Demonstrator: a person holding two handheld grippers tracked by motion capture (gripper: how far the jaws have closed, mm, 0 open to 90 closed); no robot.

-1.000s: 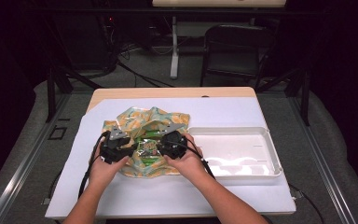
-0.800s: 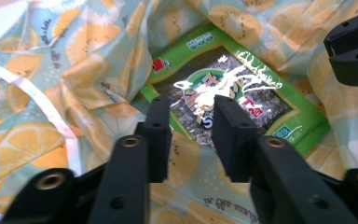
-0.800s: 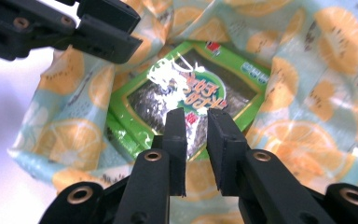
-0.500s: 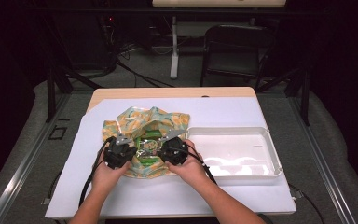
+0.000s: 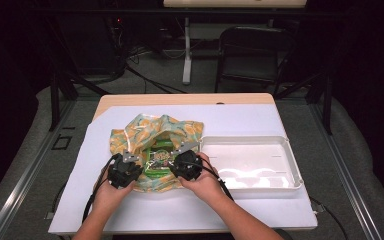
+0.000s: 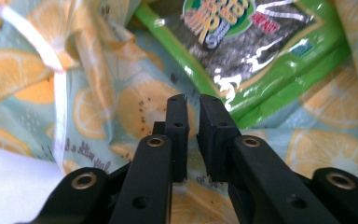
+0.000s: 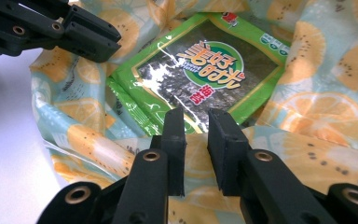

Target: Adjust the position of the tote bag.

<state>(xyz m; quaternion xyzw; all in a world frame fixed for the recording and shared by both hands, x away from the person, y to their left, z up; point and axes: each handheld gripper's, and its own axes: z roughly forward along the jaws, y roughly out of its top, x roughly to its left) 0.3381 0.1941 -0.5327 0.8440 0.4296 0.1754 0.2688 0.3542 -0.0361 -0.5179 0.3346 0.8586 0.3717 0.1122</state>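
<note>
the green packet is lying inside the open lemon-print bag on the worktop. both tools, left and right, are hovering at the bag's near edge, jaws nearly together, seemingly pinching nothing; the left jaws have just been opening a little.

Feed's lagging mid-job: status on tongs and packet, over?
Left tongs just eased open, narrow gap, nothing visibly pinched. Right tongs narrowly open at lemon-print bag rim. Seaweed packet lies inside bag, uncovered. White tray beside it.
</note>
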